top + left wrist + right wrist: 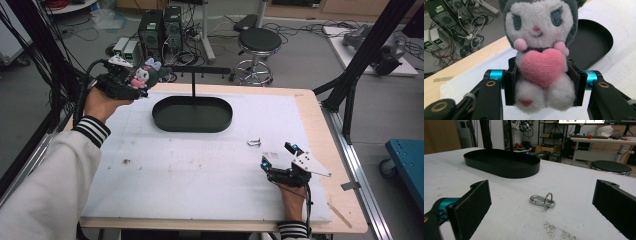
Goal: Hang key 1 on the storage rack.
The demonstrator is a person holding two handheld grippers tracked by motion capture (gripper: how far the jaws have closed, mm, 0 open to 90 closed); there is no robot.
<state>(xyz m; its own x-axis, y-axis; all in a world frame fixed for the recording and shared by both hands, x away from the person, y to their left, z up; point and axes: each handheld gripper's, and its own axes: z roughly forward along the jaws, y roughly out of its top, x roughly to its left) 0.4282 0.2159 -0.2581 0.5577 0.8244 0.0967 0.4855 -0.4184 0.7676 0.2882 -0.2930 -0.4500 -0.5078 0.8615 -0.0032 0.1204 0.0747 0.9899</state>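
Nearest the person, the right tool [282,158] rests low on the white desk [200,165], jaws spread wide and empty. Just ahead of it a small metal clip with a ring [543,200] lies flat on the desk. Farther on sits a black oval tray [192,114] with a thin upright post. At the far left corner, the left tool [541,82] is raised above the desk, jaws clamped on a plush toy [541,47] hugging a pink heart.
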